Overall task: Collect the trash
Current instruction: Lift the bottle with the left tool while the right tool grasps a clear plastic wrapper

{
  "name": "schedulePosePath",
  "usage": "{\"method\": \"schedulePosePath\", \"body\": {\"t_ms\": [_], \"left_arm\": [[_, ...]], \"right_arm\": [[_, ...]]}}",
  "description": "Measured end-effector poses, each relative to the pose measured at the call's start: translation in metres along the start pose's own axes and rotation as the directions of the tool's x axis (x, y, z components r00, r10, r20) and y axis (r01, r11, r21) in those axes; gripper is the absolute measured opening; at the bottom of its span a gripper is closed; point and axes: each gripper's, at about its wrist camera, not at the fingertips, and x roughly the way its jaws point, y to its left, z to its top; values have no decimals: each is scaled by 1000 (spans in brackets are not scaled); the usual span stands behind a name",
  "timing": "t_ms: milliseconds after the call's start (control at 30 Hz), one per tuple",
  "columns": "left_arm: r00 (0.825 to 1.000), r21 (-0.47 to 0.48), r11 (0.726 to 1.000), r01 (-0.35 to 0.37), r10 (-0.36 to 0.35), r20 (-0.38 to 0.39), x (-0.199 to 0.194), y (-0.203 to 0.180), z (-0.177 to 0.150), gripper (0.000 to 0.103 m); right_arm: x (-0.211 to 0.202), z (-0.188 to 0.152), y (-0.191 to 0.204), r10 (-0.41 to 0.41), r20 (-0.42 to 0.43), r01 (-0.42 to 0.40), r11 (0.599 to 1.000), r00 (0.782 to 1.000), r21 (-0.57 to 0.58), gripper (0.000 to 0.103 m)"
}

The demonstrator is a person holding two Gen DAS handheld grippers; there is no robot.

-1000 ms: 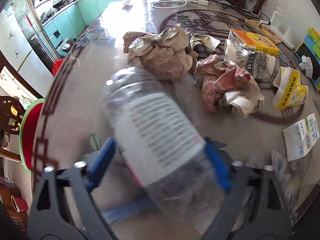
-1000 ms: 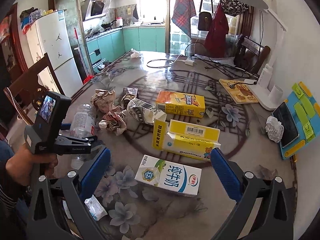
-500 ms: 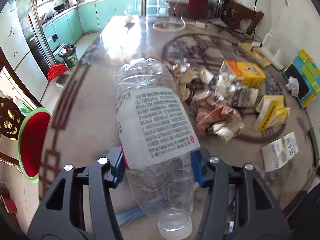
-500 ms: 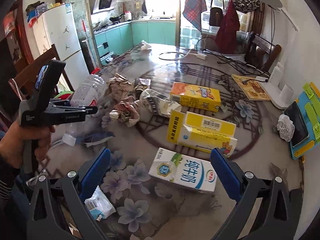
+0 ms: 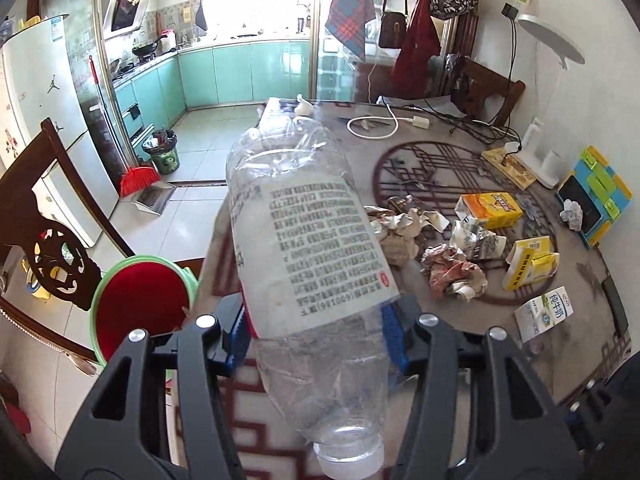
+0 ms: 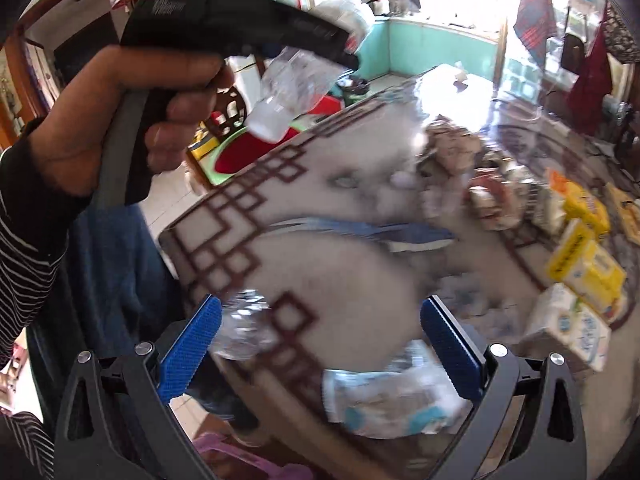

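While my left gripper (image 5: 316, 332) pinches the empty plastic bottle (image 5: 308, 248) just below its label, cap toward me, I judge the red basin (image 5: 140, 312) beside the surface (image 5: 440, 168) is the drop spot. I want it squarely over the rim before releasing. My right gripper (image 6: 316, 344) hangs wide and empty above a small wrapper (image 6: 384, 396).

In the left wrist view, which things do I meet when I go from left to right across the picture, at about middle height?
Wooden chair → red basin with green rim → plastic bottle held in the left gripper → crumpled paper ball → yellow carton.
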Motion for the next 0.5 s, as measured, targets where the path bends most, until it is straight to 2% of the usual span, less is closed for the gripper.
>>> {"method": "schedulePosePath", "body": {"t_ms": [100, 200, 400, 500], "left_arm": [[1000, -11, 1000, -19, 19, 13, -4, 14, -4, 52], [1000, -48, 999, -14, 15, 16, -6, 29, -10, 52], [999, -95, 995, -7, 10, 34, -12, 50, -17, 52], [999, -110, 994, -10, 14, 43, -15, 57, -20, 52]], "right_arm": [[10, 0, 29, 56, -8, -56, 998, 998, 9, 97], [28, -3, 50, 2, -33, -2, 1000, 999, -13, 96], [69, -16, 52, -20, -124, 18, 1000, 992, -20, 96], [84, -22, 50, -36, -154, 30, 999, 987, -39, 84]]}}
